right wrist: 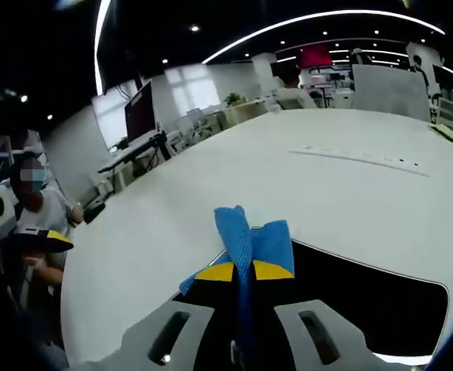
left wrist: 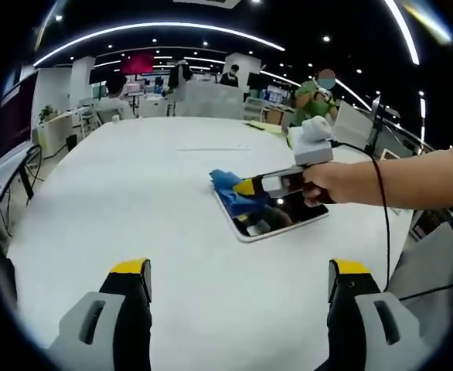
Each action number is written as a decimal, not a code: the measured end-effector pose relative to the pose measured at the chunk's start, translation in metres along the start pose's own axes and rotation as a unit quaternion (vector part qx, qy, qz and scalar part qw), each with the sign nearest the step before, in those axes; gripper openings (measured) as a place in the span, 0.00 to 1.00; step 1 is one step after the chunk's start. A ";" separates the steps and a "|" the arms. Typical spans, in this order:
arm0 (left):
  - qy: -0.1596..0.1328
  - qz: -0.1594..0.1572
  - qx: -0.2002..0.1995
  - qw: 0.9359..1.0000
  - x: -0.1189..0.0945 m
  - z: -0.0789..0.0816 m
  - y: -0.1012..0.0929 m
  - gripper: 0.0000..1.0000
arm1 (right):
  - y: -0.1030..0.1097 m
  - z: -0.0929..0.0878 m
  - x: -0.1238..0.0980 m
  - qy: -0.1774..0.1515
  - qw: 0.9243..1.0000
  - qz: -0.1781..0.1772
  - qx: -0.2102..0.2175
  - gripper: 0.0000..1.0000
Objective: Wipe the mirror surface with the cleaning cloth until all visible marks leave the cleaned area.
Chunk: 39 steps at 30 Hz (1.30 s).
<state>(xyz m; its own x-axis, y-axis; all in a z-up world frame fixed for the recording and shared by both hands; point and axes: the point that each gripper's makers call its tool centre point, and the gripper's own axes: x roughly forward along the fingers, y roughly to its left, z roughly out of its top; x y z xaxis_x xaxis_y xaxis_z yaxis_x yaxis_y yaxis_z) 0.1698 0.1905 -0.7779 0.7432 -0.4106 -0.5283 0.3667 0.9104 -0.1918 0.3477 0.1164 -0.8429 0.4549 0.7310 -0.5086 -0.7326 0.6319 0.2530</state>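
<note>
- Wiping is under way, we judge: our right gripper (left wrist: 251,186) has its jaws clamped on the blue cleaning cloth (right wrist: 251,249), and the cloth bunches out past the yellow tips, which meet on it.
- We see the mirror (left wrist: 277,220) lying flat on the white table (left wrist: 134,201), a rounded rectangle with a pale frame, its dark glass reflecting the ceiling.
- From the left gripper view, the cloth (left wrist: 228,185) sits over the mirror's far-left corner, and the right gripper reaches in from the right, held by a hand (left wrist: 331,184).
- In the right gripper view the mirror (right wrist: 381,301) spreads to the right of and below the jaws, so we judge the uncleaned glass lies that way, along the mirror's long axis.
- Our left gripper (left wrist: 238,282) hangs back over bare table, jaws wide apart and holding nothing; the mirror is ahead of it, slightly right, well apart.
- The right gripper is plainly the nearer one, already at the glass.
- We cannot make out any marks on the glass at this size.
</note>
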 end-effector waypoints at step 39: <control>-0.009 -0.007 0.016 1.000 -0.004 0.008 -0.013 0.95 | 0.050 -0.028 -0.024 -0.004 0.999 0.045 -0.002 0.03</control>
<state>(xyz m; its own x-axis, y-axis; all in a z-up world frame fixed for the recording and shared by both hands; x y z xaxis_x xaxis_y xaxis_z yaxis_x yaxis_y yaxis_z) 0.1663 0.1799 -0.7661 0.7485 -0.4236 -0.5102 0.3938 0.9030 -0.1719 0.2861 0.1228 -0.8409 0.3915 0.7862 -0.4781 -0.7722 0.5632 0.2940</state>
